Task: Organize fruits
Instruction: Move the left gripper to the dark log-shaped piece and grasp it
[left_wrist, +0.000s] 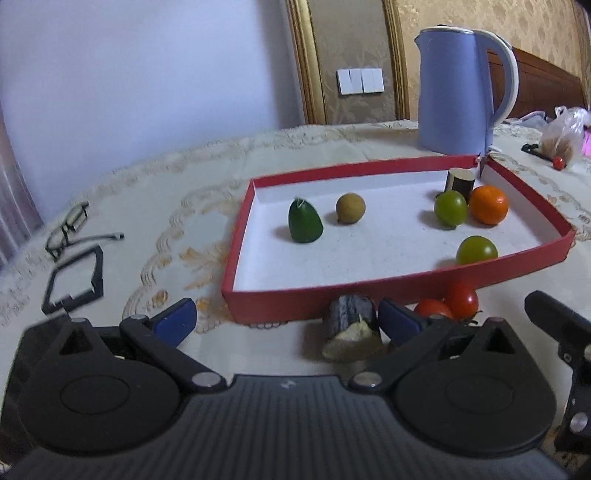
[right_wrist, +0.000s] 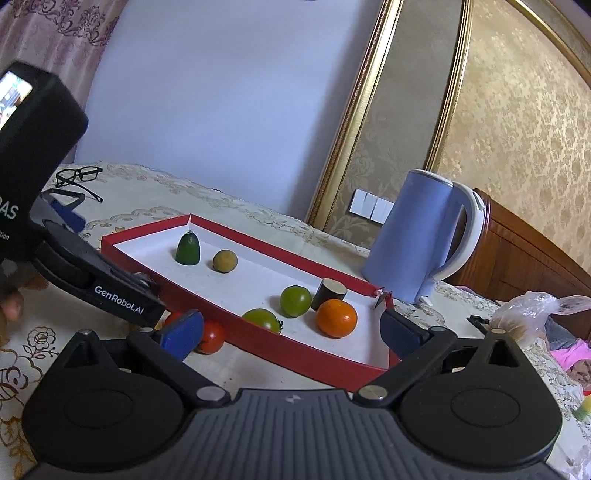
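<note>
Fruits: six pieces sit inside the shallow red cardboard tray with white floor (left_wrist: 402, 293), while three wait outside on the cream embroidered tablecloth (left_wrist: 155, 184), against its near wall.
Kettle: the tall pale-blue electric kettle (left_wrist: 454, 92) stands just behind the tray's far corner, clear of my working side.
Left gripper (left_wrist: 284, 319): I hold it low at the tray's near wall, blue-padded fingers (left_wrist: 173, 319) spread wide and gripping nothing, so the next outside piece can fit between them.
Right gripper (right_wrist: 291, 332): likewise spread wide and empty, hovering over the tray's near corner.
Tray, right group: round orange citrus (left_wrist: 488, 205), two green tomatoes (left_wrist: 450, 209), and a dark cut cylinder of stalk (left_wrist: 460, 181) are clustered at that end, probably to leave floor free for more.
Tray, left group: dark green pointed fruit (left_wrist: 304, 221) and small brown round fruit (left_wrist: 350, 208) stand apart from each other.
Outside: a dark-skinned stalk piece with pale cut end (left_wrist: 351, 328) lies nearest my left fingers; it may be sugarcane, the view is too soft to say.
Outside, smallest: two red cherry tomatoes (left_wrist: 460, 301) touch each other just right of it.
</note>
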